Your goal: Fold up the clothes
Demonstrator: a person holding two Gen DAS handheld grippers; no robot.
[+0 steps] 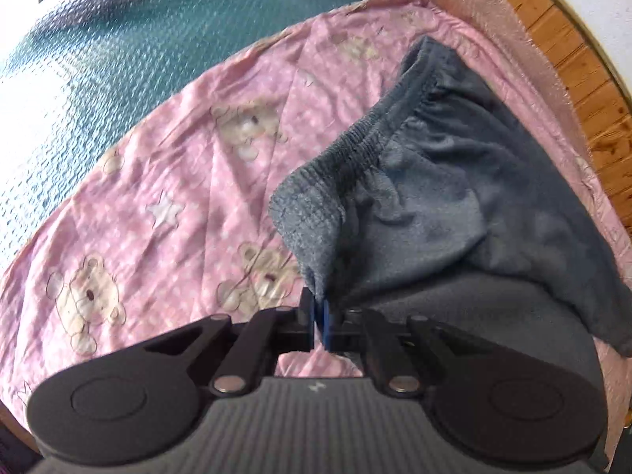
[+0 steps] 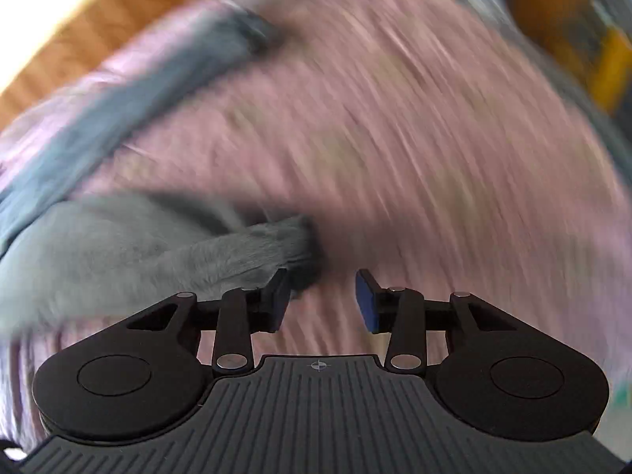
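Grey fleece pants (image 1: 426,197) with an elastic waistband (image 1: 355,146) lie on a pink sheet printed with teddy bears (image 1: 158,181). My left gripper (image 1: 319,318) is shut on the waistband corner and lifts it off the sheet. In the right wrist view, which is heavily blurred, the same grey pants (image 2: 118,249) lie at the left. My right gripper (image 2: 322,300) is open and empty over the pink sheet (image 2: 395,138), its left finger just beside the edge of the pants.
A teal bubble-textured cover (image 1: 118,47) lies beyond the pink sheet. A wooden edge (image 1: 584,91) runs along the right side of the bed. A wooden band (image 2: 79,39) also shows at the upper left in the right wrist view.
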